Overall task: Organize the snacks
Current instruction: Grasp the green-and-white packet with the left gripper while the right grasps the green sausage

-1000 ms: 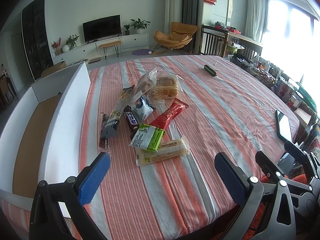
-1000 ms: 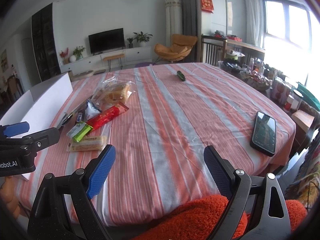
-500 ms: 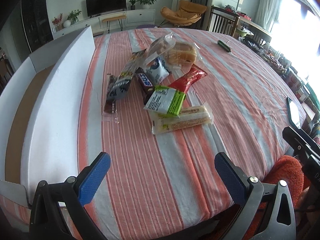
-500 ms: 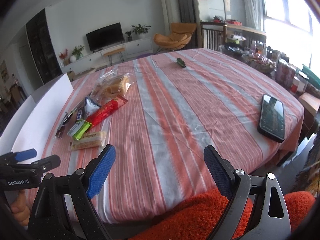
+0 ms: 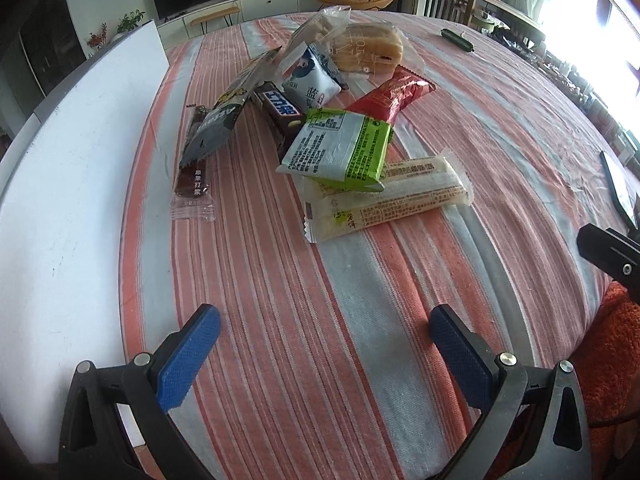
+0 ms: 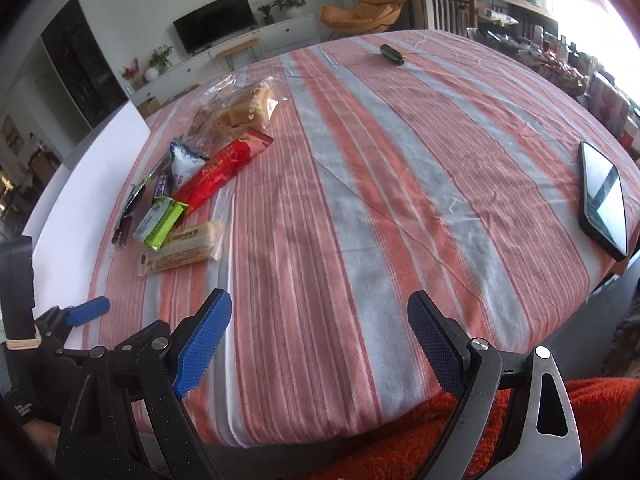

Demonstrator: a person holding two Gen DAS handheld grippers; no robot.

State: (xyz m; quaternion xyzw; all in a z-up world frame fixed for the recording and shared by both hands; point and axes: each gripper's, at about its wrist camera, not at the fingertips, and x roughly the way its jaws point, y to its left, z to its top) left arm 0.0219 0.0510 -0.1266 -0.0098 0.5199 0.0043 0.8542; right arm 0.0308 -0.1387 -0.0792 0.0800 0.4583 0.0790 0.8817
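— While the left gripper (image 5: 324, 344) hovers low over the near part of the bench (image 5: 500, 128), where do the snacks lie?

— Ahead of its wide, empty jaws, well apart from them: a heap (image 5: 320, 120) left of centre. Nearest is a pale long bar (image 5: 400, 196), with a green packet (image 5: 340, 148) resting on its far left end.

— And the right gripper (image 6: 320, 340)?

— Jaws wide too, empty, over the near edge; the heap is far to its left.

— Room to move?

— Bare striped cloth between jaws and heap. A white box (image 5: 72, 208) runs along the left, a phone (image 6: 604, 196) lies near the right edge.

— Which way does the bar point?

— Long axis runs left to right, the right end a little farther.
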